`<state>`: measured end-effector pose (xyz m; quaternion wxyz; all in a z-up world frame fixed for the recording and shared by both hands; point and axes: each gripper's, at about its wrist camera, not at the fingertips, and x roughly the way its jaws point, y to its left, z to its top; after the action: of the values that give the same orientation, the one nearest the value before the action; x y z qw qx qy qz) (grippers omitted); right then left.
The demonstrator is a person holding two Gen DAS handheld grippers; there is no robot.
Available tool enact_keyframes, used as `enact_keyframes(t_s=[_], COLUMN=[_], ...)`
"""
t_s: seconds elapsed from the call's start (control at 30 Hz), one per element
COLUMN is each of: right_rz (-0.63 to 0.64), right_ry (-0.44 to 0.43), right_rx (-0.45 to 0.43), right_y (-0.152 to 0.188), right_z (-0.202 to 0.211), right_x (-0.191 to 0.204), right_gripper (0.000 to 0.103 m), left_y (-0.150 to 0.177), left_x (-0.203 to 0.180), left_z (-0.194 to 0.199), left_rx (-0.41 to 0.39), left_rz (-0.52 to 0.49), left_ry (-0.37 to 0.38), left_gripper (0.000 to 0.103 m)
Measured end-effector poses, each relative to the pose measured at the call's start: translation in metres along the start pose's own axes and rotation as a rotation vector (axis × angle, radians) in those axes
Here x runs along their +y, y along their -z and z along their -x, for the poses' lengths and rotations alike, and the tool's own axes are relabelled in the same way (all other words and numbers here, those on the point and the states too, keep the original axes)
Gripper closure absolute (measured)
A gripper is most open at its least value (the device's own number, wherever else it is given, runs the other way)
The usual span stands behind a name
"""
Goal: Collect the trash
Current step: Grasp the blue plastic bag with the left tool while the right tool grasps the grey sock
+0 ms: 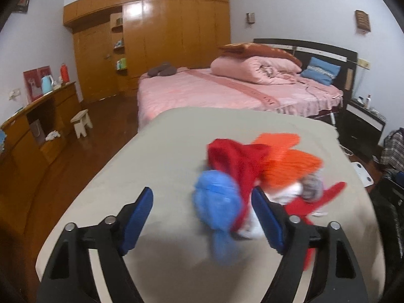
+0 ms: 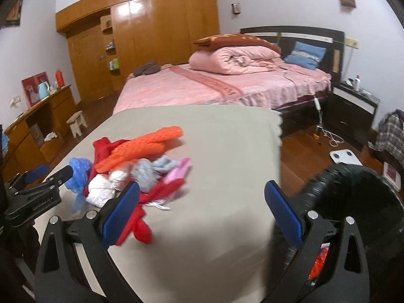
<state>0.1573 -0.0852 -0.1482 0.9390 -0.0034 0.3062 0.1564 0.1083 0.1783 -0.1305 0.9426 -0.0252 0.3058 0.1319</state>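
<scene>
Looking along our left gripper (image 1: 202, 217), we see its blue pads spread apart over the beige table (image 1: 156, 151), and nothing is pressed between them. A crumpled blue plastic bag (image 1: 218, 202) hangs in the gap, nearer the right-hand pad; blur keeps us from telling whether it touches that pad. Its long axis runs roughly toward and away from the camera, with a thin tail pointing back at us.

Our right gripper (image 2: 202, 209) also stands released, jaws wide, only bare table between the pads.

We take the table as our landmark. On it, toward the side where the left gripper works, lies the trash pile (image 2: 141, 174): an orange knitted piece (image 2: 141, 146) on top, red cloth (image 2: 144, 224) beneath, white and grey scraps (image 2: 149, 171) and a pink bit (image 2: 180, 169) in the middle. The orange piece is elongated, and in the right wrist view it slants from lower left up to upper right, its far end pointing toward the pink bed (image 2: 202, 85) beyond the table. A red strip trails out of the pile toward our right gripper, ending by its left pad.

Beside the table's right edge, low by our right gripper, sits a black bin bag (image 2: 353, 197), its mouth open. Something orange-red (image 2: 319, 265) shows inside it.
</scene>
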Motion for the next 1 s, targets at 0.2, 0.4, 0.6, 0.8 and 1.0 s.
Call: enact_keyframes(t_s=[0.2,0.4,0.6,0.8,1.0], right_rz=[0.033,0.068,0.113,0.104,0.069], right_ry=[-0.039,-0.072,-0.117,-0.151,-0.162], right_rx=[0.041,0.081,0.178,0.156,0.142], right_y=[-0.006,-0.008,0.001,-0.001,-0.006], right_z=[-0.033,-0.06,-0.086,-0.072,-0.058], right_x=[0.024,0.046,0.06,0.057,0.048], right_gripper=[0.022,0.034,0.067,0.077,0.077], left_y=[0.002,0.001,0.004,0.007,0.007], left_x=[0.016,0.021,0.02,0.021,0.016], left_z=[-0.017,-0.02,-0.022,-0.03,-0.047], left_rx=[0.025,0.028,0.032,0.042,0.082], left_rz=[0.021,0.04,0.038,0.057,0.072], left_ry=[-0.006,0.002,0.018,0.035,0.161], left_gripper=[0.029,0.029,0.029,0.03,0.07])
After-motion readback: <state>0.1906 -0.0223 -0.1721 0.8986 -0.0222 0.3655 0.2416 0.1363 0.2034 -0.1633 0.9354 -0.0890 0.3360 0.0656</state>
